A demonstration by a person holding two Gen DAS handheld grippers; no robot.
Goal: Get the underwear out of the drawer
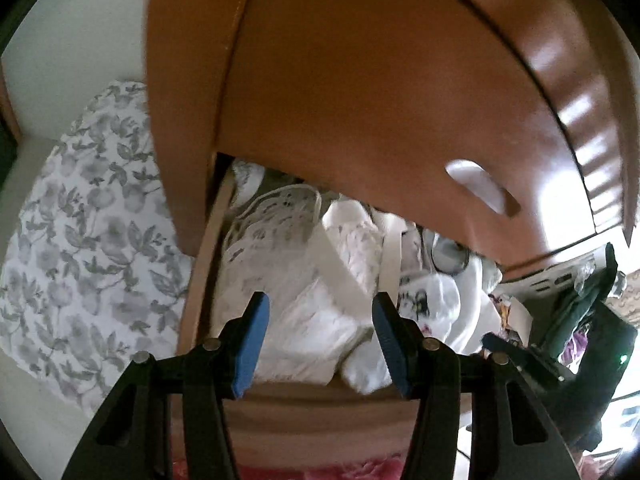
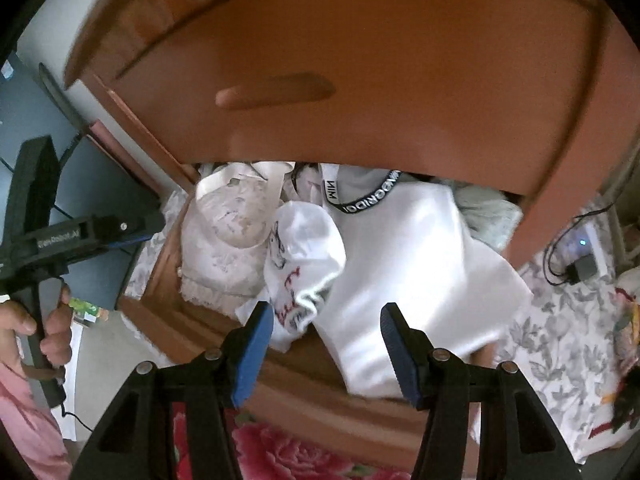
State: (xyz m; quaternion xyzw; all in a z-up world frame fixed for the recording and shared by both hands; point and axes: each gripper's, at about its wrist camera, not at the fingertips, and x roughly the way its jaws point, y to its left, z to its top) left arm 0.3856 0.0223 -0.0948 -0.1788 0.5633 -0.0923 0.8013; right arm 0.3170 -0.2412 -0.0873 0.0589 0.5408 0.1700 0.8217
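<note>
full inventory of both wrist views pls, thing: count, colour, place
drawer: 1, brown wood, pulled open under the cabinet
upper drawer front: 1, brown, shut, above the open one
lace garment: 1, white, left part of drawer
printed garment: 1, white with red and black print, middle of drawer
black-banded garment: 1, white, lettered black waistband, right part of drawer
floral sheet: 1, white and grey, beside the cabinet
charger and cable: 1, black, right edge
left gripper: 1, black, blue pads, open over drawer
right gripper: 1, black, blue pads, open over drawer
hand: 1, holds left gripper handle
</note>
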